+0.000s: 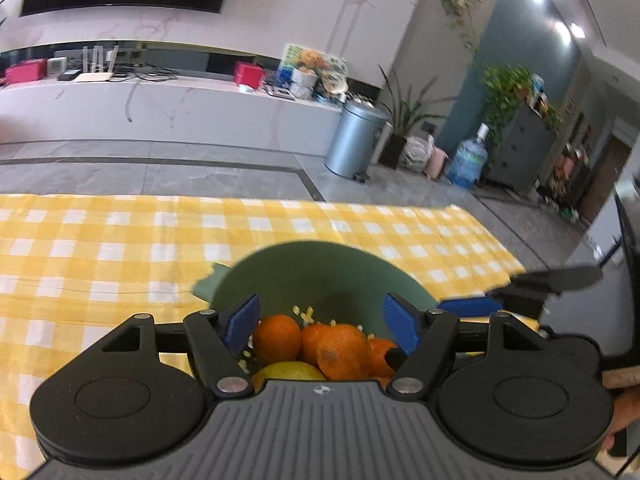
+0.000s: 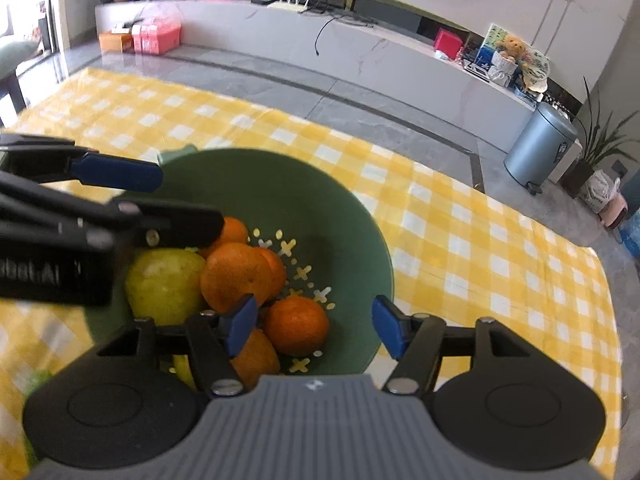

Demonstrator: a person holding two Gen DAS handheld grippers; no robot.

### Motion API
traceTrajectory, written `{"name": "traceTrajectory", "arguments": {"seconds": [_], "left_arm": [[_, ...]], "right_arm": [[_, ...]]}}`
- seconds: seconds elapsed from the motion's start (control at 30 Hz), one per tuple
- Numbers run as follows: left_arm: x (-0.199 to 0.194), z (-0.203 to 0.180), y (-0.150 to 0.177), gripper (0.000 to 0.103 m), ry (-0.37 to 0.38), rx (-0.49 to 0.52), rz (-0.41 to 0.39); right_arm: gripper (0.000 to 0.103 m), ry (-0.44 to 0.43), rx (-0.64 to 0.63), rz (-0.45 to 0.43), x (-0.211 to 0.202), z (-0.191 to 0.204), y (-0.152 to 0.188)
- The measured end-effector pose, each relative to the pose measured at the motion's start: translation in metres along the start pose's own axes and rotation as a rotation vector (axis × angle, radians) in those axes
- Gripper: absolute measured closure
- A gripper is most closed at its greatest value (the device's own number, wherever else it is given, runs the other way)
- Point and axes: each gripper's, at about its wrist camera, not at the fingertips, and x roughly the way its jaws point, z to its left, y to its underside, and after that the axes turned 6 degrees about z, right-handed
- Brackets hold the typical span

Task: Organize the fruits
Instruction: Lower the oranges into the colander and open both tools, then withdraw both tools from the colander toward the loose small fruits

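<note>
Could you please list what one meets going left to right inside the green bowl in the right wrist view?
Left gripper → pear → upper orange → lower orange → bare bowl wall.

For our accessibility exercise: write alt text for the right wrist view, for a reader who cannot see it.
A green bowl holding oranges and a yellow-green fruit sits on a yellow checked cloth. The right gripper hangs open above it, and the left gripper reaches in from the left.
</note>
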Motion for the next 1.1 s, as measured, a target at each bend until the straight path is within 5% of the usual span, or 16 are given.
{"name": "traceTrajectory", "arguments": {"seconds": [0.17, 0.4, 0.67, 1.1], "left_arm": [[-0.009, 0.009, 0.001, 0.022, -0.059, -0.026, -0.009], [-0.013, 0.022, 0.011, 0.024, -0.113, -0.050, 0.015], [-0.016, 0.027, 0.014, 0.024, -0.123, -0.059, 0.025], [-0.027, 0.016, 0.028, 0.024, -0.147, -0.002, 0.028]], "right_arm": [[0.045, -0.094, 0.055, -0.047, -0.012, 0.002, 0.001], [0.072, -0.181, 0.061, -0.026, 0.006, 0.025, -0.006], [0.074, -0.021, 0.066, 0.034, 0.037, 0.022, -0.005], [0.072, -0.178, 0.202, -0.029, 0.013, 0.000, 0.013]]}}
